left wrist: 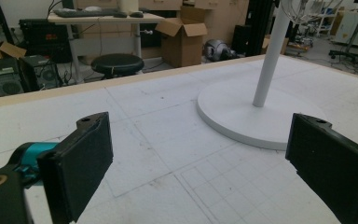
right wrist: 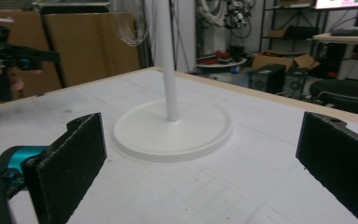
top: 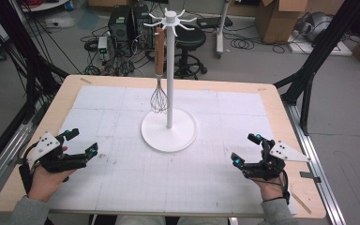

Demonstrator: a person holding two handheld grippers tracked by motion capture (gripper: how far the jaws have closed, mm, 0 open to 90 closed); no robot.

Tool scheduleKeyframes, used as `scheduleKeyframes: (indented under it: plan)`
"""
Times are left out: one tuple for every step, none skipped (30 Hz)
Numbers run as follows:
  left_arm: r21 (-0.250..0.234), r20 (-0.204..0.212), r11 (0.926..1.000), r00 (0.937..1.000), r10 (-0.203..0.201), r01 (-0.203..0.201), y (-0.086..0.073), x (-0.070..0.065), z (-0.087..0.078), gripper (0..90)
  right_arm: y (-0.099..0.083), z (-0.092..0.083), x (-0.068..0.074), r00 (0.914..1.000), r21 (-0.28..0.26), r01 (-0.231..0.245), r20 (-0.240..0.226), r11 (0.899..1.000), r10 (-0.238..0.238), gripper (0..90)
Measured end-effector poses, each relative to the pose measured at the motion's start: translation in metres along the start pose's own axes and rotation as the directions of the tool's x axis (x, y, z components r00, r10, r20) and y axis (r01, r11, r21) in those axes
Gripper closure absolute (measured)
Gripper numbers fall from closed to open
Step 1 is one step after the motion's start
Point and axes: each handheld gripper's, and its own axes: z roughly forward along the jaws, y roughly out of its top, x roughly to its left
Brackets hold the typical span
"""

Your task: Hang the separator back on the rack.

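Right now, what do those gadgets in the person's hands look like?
Each hand holds a black two-jaw gripper, the left gripper and the right gripper, with teal joints and flat black padded jaws. A pale grey three-cornered plate dotted with small dark marks tops each. The person wears grey sleeves and a dark band on the right wrist.

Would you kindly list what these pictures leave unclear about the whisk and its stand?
- Whisk hook: high view, too small to tell how the handle top hangs from the stand.
- Whisk handle: left gripper view, cut off by the top edge; wires alone show.
- Whisk wires: right gripper view, faint and blurred beside the pole.
- Stand's arms: both gripper views, cut off by the top edge.
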Motion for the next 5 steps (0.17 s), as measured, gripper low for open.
scheduleKeyframes:
  plan:
    - [-0.003, -0.002, 1.0, 1.0, -0.005, 0.005, 0.0001, -0.0003, -0.0002, 7.8, 0.0, 0.0, 0.0, 1.0, 0.0, 0.0, 0.0, 1.0, 0.0, 0.7]
    - [-0.001, 0.004, 0.9999, 0.9999, -0.01, 0.01, 0.0002, -0.0007, 0.0002, 7.8, -0.0013, -0.003, -0.0038, 0.9997, -0.014, -0.019, 0.013, 1.0, 0.019, 0.7]
    - [-0.001, 0.004, 0.9999, 0.9999, -0.01, 0.01, 0.0002, -0.0007, 0.0002, 7.8, -0.0013, -0.003, -0.0038, 0.9997, -0.014, -0.019, 0.013, 1.0, 0.019, 0.7]
    - [0.011, 0.012, 0.9999, 0.9999, -0.007, 0.007, -0.0005, -0.0012, 0.0023, 7.8, -0.0021, -0.0041, -0.0059, 0.9995, -0.018, -0.026, 0.016, 1.0, 0.026, 0.7]
    - [0.011, 0.012, 0.9999, 0.9999, -0.007, 0.007, -0.0005, -0.0012, 0.0023, 7.8, -0.0021, -0.0041, -0.0059, 0.9995, -0.018, -0.026, 0.016, 1.0, 0.026, 0.7]
